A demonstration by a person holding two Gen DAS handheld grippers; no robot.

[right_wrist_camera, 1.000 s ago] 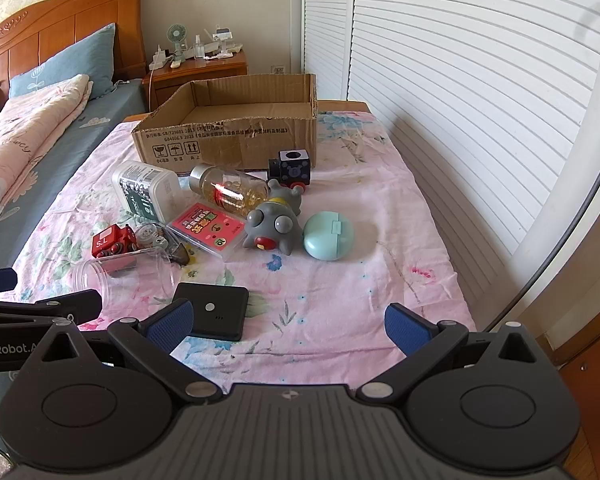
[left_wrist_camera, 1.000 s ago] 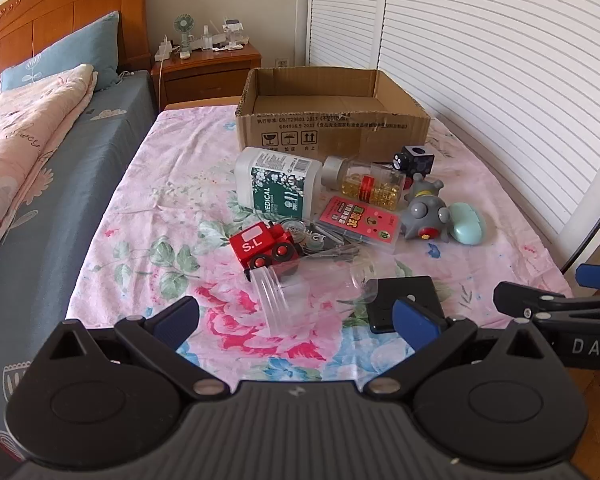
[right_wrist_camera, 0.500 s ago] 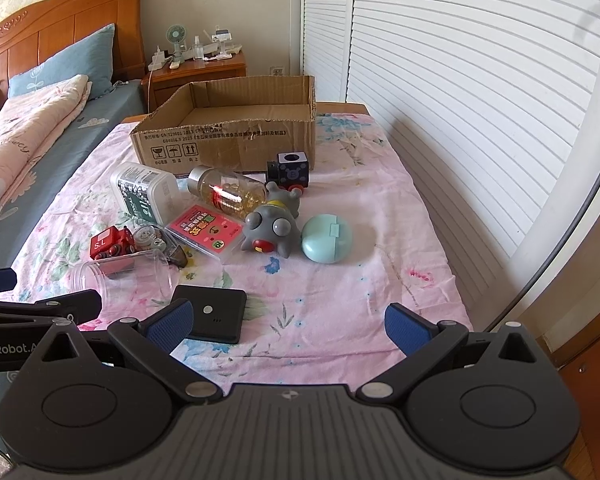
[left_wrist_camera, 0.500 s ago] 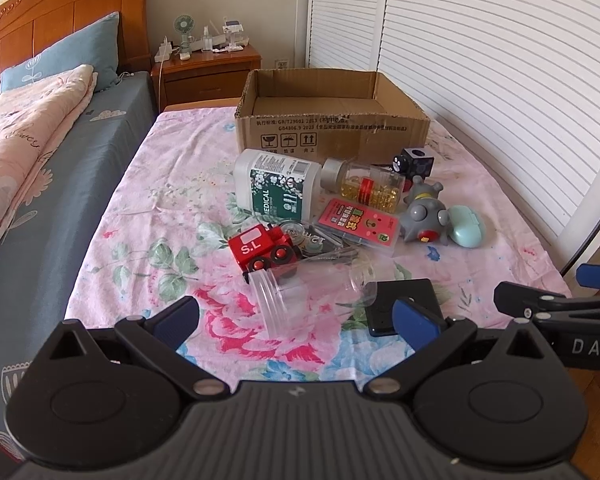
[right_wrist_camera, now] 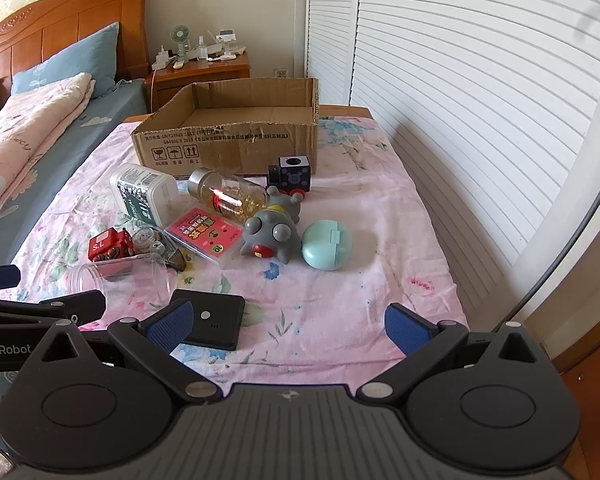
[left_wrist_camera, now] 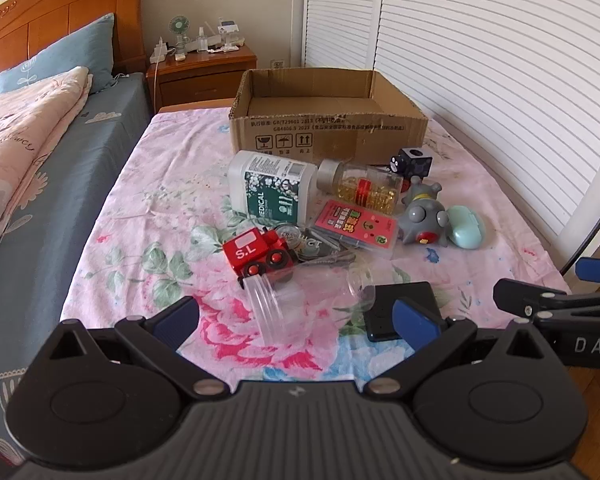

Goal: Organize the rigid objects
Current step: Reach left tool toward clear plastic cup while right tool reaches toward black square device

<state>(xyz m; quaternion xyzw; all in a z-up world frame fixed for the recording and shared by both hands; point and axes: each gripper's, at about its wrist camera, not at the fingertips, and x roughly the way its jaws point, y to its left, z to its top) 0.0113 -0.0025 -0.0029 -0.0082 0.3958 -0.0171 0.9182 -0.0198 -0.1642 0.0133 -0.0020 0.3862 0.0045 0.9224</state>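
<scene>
Hovering over the near edge of the counter [left_wrist_camera: 148, 184], the left gripper [left_wrist_camera: 296, 316] and right gripper [right_wrist_camera: 286, 322] both stand wide apart and hold nothing. A cardboard box [right_wrist_camera: 236, 136] sits open at the far edge. Just before it lie a white bottle [left_wrist_camera: 270, 192], a glass bottle [right_wrist_camera: 230, 198], a pink card [right_wrist_camera: 208, 232], a grey toy [right_wrist_camera: 274, 232] touching a teal case [right_wrist_camera: 326, 244], a red train [left_wrist_camera: 258, 252], a clear cup [left_wrist_camera: 300, 304] on its side and a black pad [right_wrist_camera: 216, 324] near the right gripper's left fingertip.
</scene>
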